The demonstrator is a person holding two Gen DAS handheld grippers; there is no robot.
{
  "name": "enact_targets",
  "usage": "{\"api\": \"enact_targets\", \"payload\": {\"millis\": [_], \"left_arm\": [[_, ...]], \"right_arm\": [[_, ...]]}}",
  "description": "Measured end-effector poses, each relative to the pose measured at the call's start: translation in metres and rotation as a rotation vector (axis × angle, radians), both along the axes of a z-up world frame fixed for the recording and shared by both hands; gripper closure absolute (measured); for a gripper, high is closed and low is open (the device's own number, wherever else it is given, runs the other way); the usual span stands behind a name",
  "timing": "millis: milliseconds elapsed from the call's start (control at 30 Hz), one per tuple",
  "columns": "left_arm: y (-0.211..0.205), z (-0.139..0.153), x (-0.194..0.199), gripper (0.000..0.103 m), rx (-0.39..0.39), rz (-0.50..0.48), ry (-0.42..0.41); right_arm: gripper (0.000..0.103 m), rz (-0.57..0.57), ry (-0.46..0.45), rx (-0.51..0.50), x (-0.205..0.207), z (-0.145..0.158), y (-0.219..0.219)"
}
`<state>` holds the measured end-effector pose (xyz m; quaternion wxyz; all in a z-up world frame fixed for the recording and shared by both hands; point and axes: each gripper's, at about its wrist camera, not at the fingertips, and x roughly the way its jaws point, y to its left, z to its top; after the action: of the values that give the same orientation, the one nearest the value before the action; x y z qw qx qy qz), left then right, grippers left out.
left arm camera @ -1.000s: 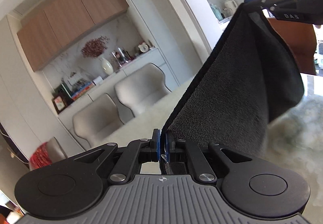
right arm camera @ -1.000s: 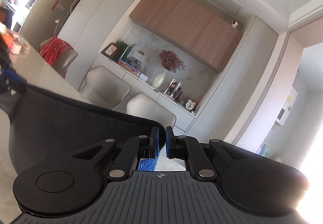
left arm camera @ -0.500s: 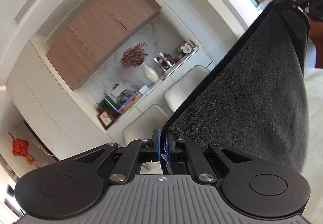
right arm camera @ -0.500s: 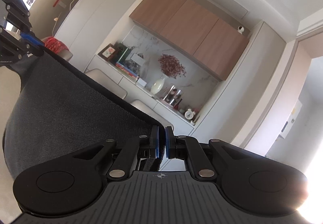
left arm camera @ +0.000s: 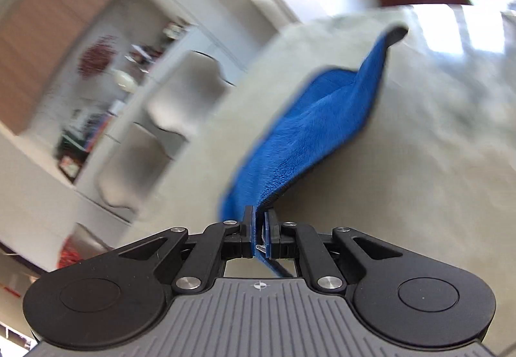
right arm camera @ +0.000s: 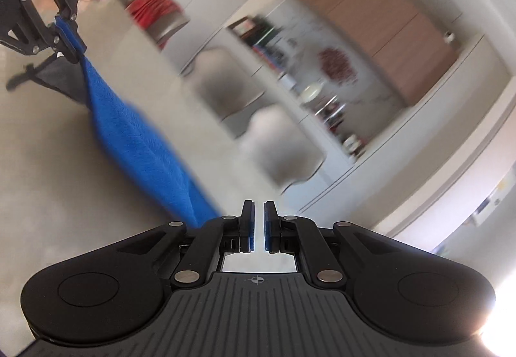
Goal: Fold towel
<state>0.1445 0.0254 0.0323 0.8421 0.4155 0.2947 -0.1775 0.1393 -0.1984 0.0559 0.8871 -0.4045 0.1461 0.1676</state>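
1. left gripper: we find its jaws closed tight on one corner of the towel. the blue face of the cloth runs forward from the pinch, and its far end droops toward the pale tabletop, showing a dark underside at the tip.
2. right gripper: we find its jaws slightly parted with bare daylight between the pads; it holds nothing. in its own view the towel passes just to the left of the jaws, apart from them.
3. in the left view the right gripper shows at the upper right, well clear of the cloth's far end.
4. risk: with only one corner held, we judge that the free end may land bunched or twisted on the tabletop, so the edges would not line up for a fold.
5. risk: both views are smeared by motion; a fast swing could drag the cloth askew or pull it from the single pinch.
6. containers: none bears on the task. a blurred white vase with dried reddish flowers stands on the far counter; its contents are otherwise indistinct.
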Motion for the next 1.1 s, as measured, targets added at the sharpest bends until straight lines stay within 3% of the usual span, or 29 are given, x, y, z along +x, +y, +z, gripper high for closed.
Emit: {"api": "enact_targets", "payload": {"millis": [167, 233, 333, 467, 633, 700, 833, 1000, 1100], "left_arm": [[0.005, -0.025, -0.032, 0.096, 0.038, -0.057, 0.089], [0.010, -0.027, -0.033, 0.095, 0.056, -0.041, 0.095], [0.021, -0.024, -0.025, 0.095, 0.061, 0.010, 0.078], [0.046, -0.008, 0.009, 0.094, -0.085, 0.139, 0.100], [0.068, 0.000, 0.049, 0.087, -0.282, 0.234, 0.112], [0.070, -0.002, 0.068, 0.086, -0.286, 0.250, 0.093], [0.077, -0.011, 0.112, 0.086, -0.268, 0.312, 0.041], [0.100, -0.022, 0.171, 0.085, -0.416, 0.423, 0.113], [0.105, -0.026, 0.185, 0.085, -0.483, 0.435, 0.167]], "right_arm": [[0.097, 0.020, 0.111, -0.049, -0.035, -0.034, 0.000], [0.097, 0.010, 0.131, -0.064, -0.041, -0.043, 0.001], [0.097, -0.018, 0.185, -0.005, -0.031, -0.042, -0.001], [0.094, -0.050, 0.273, 0.131, -0.002, -0.038, -0.002], [0.093, -0.066, 0.362, 0.269, 0.033, -0.046, -0.001], [0.093, -0.073, 0.401, 0.324, 0.046, -0.052, -0.002], [0.092, -0.080, 0.403, 0.335, 0.061, -0.057, 0.001], [0.091, -0.076, 0.417, 0.338, 0.065, -0.064, 0.000], [0.090, -0.078, 0.427, 0.333, 0.065, -0.070, -0.001]]}}
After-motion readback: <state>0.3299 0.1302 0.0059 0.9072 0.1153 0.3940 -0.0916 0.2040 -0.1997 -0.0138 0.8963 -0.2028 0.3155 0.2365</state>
